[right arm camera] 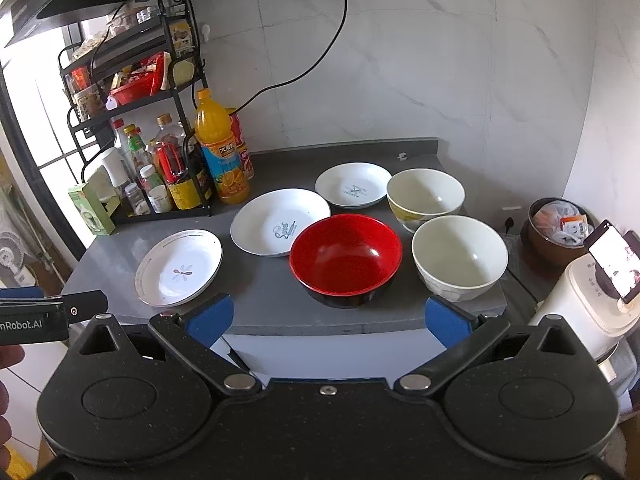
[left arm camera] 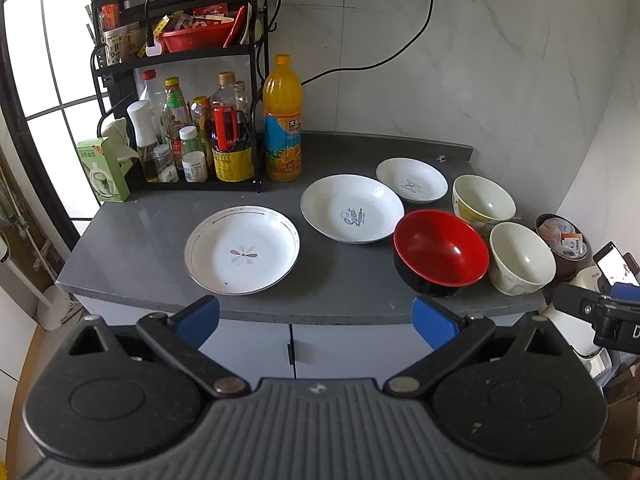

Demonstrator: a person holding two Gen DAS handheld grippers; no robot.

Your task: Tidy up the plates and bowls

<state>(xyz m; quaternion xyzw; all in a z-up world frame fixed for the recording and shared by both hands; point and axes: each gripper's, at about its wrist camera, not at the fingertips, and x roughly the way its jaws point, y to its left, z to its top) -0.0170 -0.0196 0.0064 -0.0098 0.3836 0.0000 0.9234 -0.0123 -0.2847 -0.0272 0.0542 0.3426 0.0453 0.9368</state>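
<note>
1. Three white plates on the grey countertop: flower plate at left, "Sweet" plate in the middle, small plate behind at right; none stacked.
2. Three bowls at the right end: red bowl in front, its rim overlapping the "Sweet" plate's edge in both views; back cream bowl just beside the small plate; front cream bowl near the counter's corner.
3. One orange juice bottle upright beside the black rack of condiment bottles.
4. Two claws, both spread wide and empty, held short of the counter's front edge: left gripper, right gripper.
5. Seen only from the right wrist: a red can behind the juice bottle, a white appliance under the phone.
6. Seen only from the left wrist: cabinet doors below the counter.
</note>
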